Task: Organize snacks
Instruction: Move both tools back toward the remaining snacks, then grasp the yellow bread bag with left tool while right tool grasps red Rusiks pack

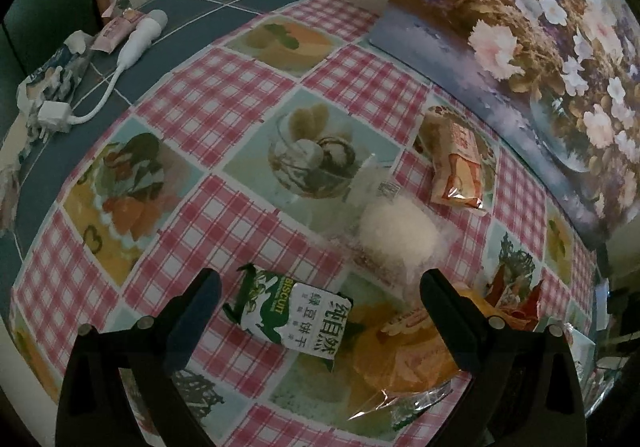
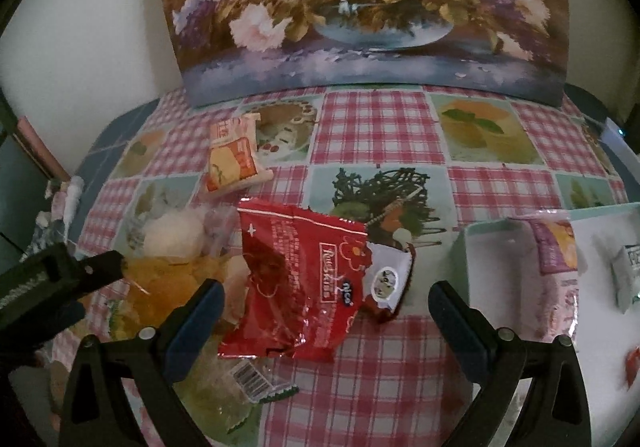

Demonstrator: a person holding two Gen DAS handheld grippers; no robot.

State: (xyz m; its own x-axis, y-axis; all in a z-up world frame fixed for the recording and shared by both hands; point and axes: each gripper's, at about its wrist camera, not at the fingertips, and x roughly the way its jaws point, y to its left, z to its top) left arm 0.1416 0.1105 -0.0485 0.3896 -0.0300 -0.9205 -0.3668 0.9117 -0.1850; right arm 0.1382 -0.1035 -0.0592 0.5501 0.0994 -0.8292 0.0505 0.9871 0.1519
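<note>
left hand-held gripper [image 1: 320, 299]: jaws spread, green biscuit packet [image 1: 290, 317] between | right hand-held gripper [image 2: 326, 305]: agape over crinkled red foil bag [image 2: 296, 283], possibly torn

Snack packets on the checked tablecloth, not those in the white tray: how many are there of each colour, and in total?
Red packet: 1
Small orange packet: 1
Green-and-white biscuit packet: 1
White round snack in clear wrap: 1
Clear bag of yellow-orange snacks: 1
Total: 5
</note>
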